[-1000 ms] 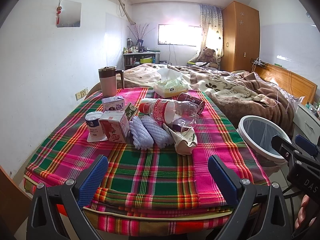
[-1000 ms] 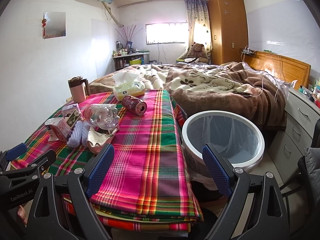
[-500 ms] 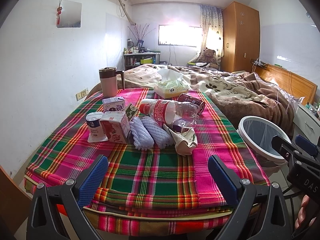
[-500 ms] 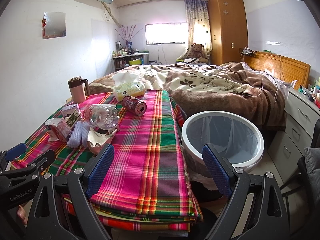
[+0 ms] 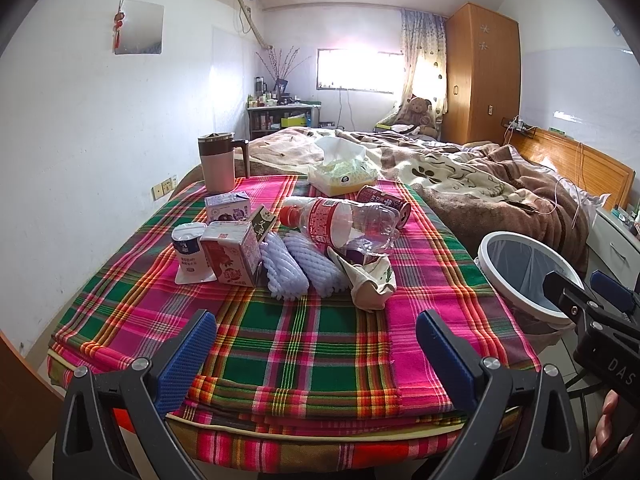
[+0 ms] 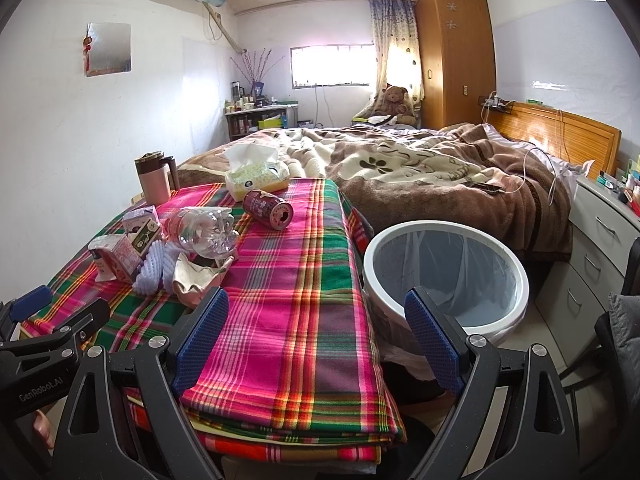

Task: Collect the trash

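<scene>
Trash lies in a cluster on the plaid table (image 5: 280,340): a clear plastic bottle (image 5: 344,222) on its side, a dark red can (image 5: 386,202), a pink carton (image 5: 232,254), a purple carton (image 5: 227,208), a yogurt cup (image 5: 188,248), two white foam nets (image 5: 296,264) and a crumpled paper wrapper (image 5: 370,280). A white round bin (image 6: 446,272) with a liner stands on the floor right of the table. My left gripper (image 5: 316,354) is open and empty at the table's near edge. My right gripper (image 6: 316,336) is open and empty, between table corner and bin.
A pink mug with a lid (image 5: 218,162) and a tissue box (image 5: 342,172) stand at the table's far end. A bed with a brown blanket (image 6: 440,184) lies behind. White drawers (image 6: 600,248) stand at the right, near a chair (image 6: 624,320).
</scene>
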A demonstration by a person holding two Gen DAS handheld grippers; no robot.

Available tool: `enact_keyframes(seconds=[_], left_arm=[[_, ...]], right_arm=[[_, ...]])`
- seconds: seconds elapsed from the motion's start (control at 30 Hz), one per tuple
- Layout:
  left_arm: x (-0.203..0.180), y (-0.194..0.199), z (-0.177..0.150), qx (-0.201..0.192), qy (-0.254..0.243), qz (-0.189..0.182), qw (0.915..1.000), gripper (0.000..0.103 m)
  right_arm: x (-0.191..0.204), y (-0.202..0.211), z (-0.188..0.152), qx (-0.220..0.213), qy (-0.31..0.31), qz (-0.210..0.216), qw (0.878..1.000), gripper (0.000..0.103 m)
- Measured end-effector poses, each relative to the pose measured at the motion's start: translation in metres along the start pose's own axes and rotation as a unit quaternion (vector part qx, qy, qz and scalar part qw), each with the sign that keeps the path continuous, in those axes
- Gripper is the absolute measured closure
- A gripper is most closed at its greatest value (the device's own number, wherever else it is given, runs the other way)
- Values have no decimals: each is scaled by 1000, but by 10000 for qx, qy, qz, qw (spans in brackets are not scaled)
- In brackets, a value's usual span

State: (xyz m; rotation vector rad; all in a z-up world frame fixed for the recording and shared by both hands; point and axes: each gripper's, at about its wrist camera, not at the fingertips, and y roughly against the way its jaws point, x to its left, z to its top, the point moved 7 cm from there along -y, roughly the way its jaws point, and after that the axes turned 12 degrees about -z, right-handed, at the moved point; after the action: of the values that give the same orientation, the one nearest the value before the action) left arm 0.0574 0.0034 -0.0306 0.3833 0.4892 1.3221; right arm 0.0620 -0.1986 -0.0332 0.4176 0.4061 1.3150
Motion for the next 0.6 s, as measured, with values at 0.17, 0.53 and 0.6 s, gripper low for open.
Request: enact_keyframes(seconds=[0.17,0.53,0.6], left_arm=[[11,-8,-4,82,130,-129,9998,2],[91,-33,-9,279,568,81,9980,2],[108,-37,-6,268,642,131,9975,2]], right_arm=[[10,-8,-1,0,76,123,9999,12],[54,-38,-2,124,212,788,9966,12],[62,-43,-3,242,244,845,9958,12]])
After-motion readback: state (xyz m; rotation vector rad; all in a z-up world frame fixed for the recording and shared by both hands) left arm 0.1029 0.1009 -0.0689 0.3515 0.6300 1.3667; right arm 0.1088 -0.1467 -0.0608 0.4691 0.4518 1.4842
